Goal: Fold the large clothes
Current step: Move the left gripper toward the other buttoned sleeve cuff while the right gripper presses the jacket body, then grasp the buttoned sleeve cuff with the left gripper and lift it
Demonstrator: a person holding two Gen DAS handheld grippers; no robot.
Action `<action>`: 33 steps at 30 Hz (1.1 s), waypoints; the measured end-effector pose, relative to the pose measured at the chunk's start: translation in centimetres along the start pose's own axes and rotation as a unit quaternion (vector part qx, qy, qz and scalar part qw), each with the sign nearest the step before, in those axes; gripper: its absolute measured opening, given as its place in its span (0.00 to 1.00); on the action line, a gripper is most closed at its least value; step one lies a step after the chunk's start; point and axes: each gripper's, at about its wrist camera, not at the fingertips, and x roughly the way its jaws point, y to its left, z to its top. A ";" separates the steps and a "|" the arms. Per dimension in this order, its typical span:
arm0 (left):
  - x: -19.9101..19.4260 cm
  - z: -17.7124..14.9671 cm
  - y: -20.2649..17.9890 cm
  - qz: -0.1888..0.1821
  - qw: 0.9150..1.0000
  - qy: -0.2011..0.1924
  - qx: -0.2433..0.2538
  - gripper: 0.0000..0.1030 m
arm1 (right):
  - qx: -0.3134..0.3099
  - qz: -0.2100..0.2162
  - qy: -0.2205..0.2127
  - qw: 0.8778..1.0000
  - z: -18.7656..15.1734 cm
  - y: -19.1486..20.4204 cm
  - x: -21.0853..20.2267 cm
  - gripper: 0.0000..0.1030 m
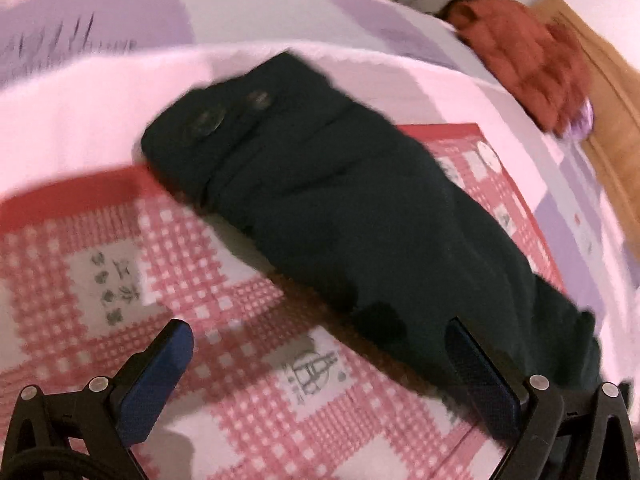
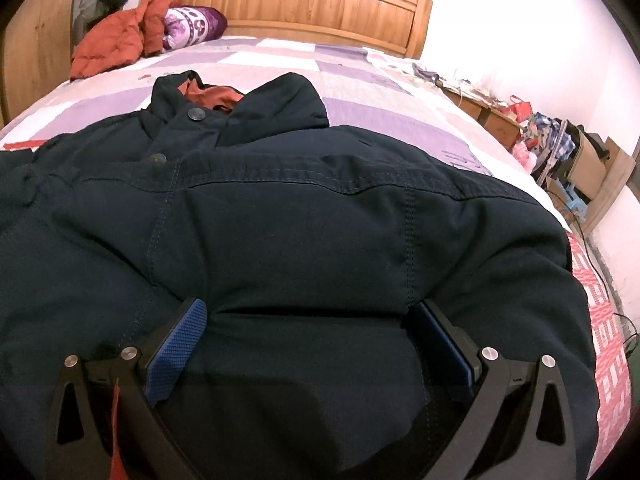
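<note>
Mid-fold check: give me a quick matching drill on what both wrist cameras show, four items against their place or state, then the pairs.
Items:
1. dark jacket sleeve
2. orange-red padded jacket
3. left tongs
4. purple patterned pillow

Places or states:
A. open above the red checked cloth, holding nothing
B. heaped at the head of the bed, beside the pillow
C. lying across the red checked cloth, buttoned cuff at its far end
D. against the wooden headboard

Pairs: 1-C, 2-B, 3-A, 4-D
</note>
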 end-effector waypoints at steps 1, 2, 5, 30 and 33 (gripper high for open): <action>0.9 0.1 0.5 -0.007 1.000 0.008 -0.015 1.00 | -0.001 -0.001 0.000 1.000 0.0 0.0 0.0 1.00; 1.6 0.2 0.8 -0.012 1.000 0.012 -0.026 1.00 | -0.002 -0.002 0.000 1.000 0.0 0.0 0.0 1.00; 2.7 1.0 0.7 -0.020 0.999 -0.010 -0.041 1.00 | -0.002 -0.004 0.000 1.000 0.1 0.1 0.1 1.00; -6.5 2.0 -16.6 -0.136 0.961 -0.146 0.191 0.13 | -0.004 -0.006 0.000 1.000 0.1 0.1 0.3 1.00; -8.4 -0.3 -21.5 -0.183 0.944 -0.139 0.238 0.13 | -0.004 -0.006 0.000 1.000 0.1 0.1 0.3 1.00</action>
